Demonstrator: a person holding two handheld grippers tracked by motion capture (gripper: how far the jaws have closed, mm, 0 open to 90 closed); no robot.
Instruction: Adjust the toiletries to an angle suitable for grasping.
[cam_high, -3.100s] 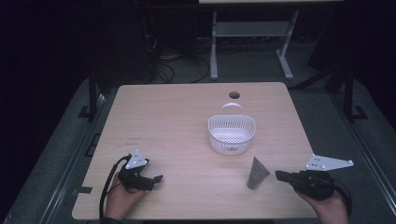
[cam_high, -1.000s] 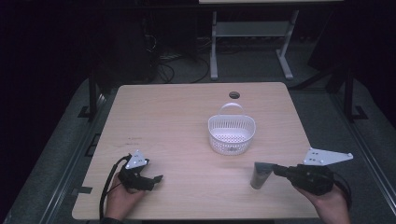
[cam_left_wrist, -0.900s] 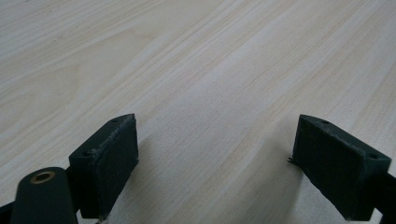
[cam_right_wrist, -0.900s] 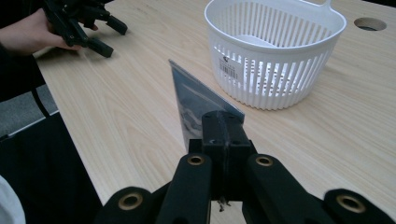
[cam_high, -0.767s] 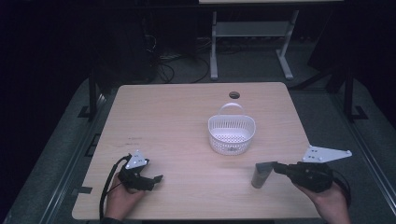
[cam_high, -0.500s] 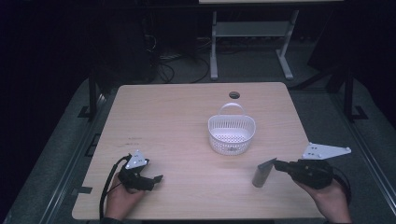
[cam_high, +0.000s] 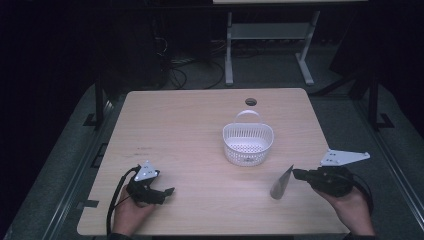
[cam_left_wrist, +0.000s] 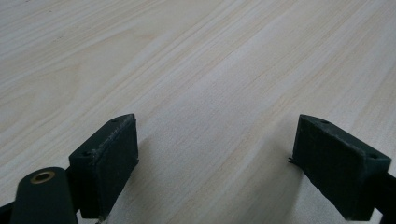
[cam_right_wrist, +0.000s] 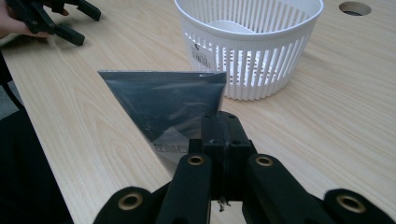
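High view, right claw: Your right claw was closed on one corner of a dark grey packet. It sat near the front right of the tabletop.
High view, packet: The packet hung tilted, with its low end at or just above the wood. I think you held it by the corner so you could carry it over.
High view, basket: The white basket stood upright near the middle, a little way from the packet. It looked like the place the packet could go, but that was only my guess.
High view, left claw: Your left claw rested near the front left, well apart from the packet. I think it was just waiting.
High view, around: A round hole sat in the wood behind the basket. Nothing lay between the packet and the basket.
Left gripper view: The jaws of your left claw stood wide open, with bare wood between them.
Right gripper view, grip: The jaws of your right claw were shut tight on the packet, which fanned out flat in front.
Right gripper view, in the way: The basket stood just past the packet. Its tall wall could catch the packet unless you lifted it first. Something white lay inside the basket; I could not tell what it was.
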